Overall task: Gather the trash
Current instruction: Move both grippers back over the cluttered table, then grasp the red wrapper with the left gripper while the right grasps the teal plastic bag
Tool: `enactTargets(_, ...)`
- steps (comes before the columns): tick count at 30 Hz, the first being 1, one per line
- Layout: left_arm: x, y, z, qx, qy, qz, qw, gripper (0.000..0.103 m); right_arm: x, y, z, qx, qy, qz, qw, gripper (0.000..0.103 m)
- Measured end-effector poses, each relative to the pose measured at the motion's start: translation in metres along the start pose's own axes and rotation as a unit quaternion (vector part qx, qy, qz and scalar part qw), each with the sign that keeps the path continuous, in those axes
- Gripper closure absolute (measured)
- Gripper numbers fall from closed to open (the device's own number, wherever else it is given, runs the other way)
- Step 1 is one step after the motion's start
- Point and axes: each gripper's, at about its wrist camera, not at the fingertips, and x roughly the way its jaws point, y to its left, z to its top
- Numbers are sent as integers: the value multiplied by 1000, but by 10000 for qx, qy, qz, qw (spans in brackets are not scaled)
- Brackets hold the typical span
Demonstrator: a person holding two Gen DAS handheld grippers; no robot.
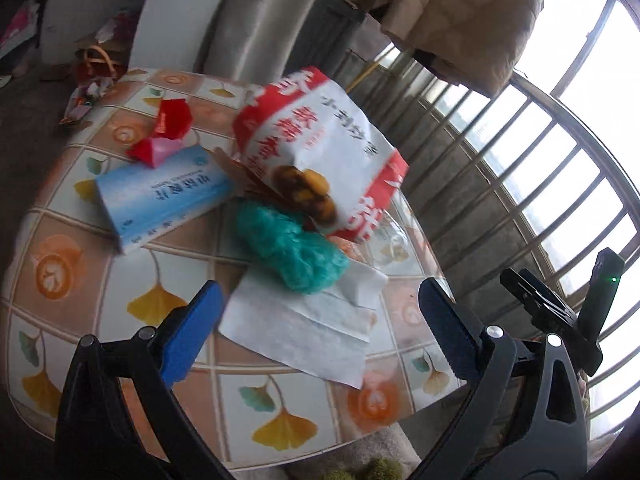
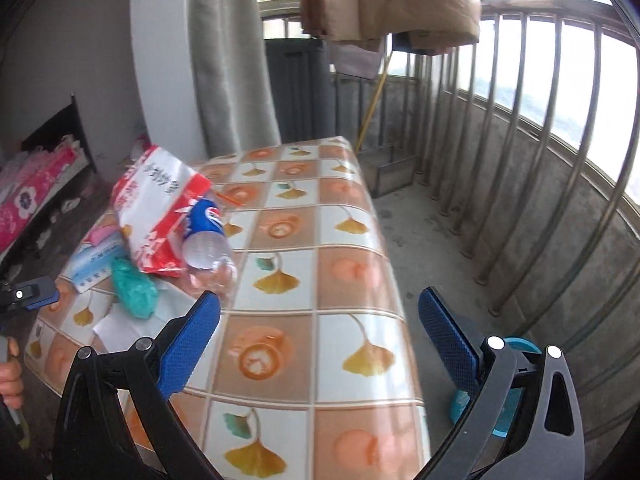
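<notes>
Trash lies on a table covered with a leaf-patterned cloth (image 1: 160, 300) (image 2: 340, 272). A red and white snack bag (image 1: 320, 148) (image 2: 156, 208) rests over a teal crumpled bag (image 1: 288, 248) (image 2: 132, 288). In front of them lies a white tissue (image 1: 304, 320). A blue tissue pack (image 1: 160, 196) (image 2: 92, 264) and red wrappers (image 1: 168, 128) sit further left. A clear plastic bottle with a blue label (image 2: 208, 240) leans against the snack bag. My left gripper (image 1: 316, 320) hangs open above the tissue, holding nothing. My right gripper (image 2: 320, 328) is open over bare cloth, holding nothing.
A metal railing (image 2: 520, 160) and concrete balcony wall run along the right. A beige jacket (image 2: 392, 0) hangs above. A teal round object (image 2: 500, 400) sits on the floor by the table. Boxes and bags (image 1: 96, 64) clutter the floor at far left. A hand (image 2: 10, 376) shows at the left edge.
</notes>
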Motion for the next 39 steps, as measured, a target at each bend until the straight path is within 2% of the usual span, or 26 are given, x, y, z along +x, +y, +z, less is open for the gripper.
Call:
enactTargets(4, -14, 33, 13, -43, -398, 187, 9990, 9, 10, 29, 4, -105, -7, 475, 9988, 6)
enactTargets(11, -10, 78, 40, -156, -716, 563, 9957, 9, 32, 63, 10, 117, 257, 1076, 9938, 6)
enactTargets(16, 6, 101, 60, -342, -679, 345, 9965, 9, 58, 74, 6, 269, 732, 1515, 9854, 8)
enactTargets(19, 20, 104, 71, -249, -701, 433, 9963, 9, 70, 84, 3, 214, 927, 1609, 9824, 13)
enactTargets(21, 28, 101, 77, -37, -668, 592, 9960, 13, 75, 90, 3, 165, 999, 1666, 9808, 15)
enactTargets(25, 54, 95, 86, 592, -477, 1167, 9902, 30, 84, 99, 2, 76, 1121, 1796, 9773, 20)
enactTargets(30, 85, 99, 90, 956, -173, 1604, 9823, 45, 97, 106, 3, -12, 1280, 1892, 9736, 24)
enactTargets(33, 95, 103, 91, 992, -89, 1691, 9806, 52, 105, 112, 2, -57, 1372, 1966, 9708, 26)
enactTargets(39, 100, 113, 95, 767, -103, 1641, 9834, 69, 111, 131, 3, -409, 1439, 2097, 9662, 29)
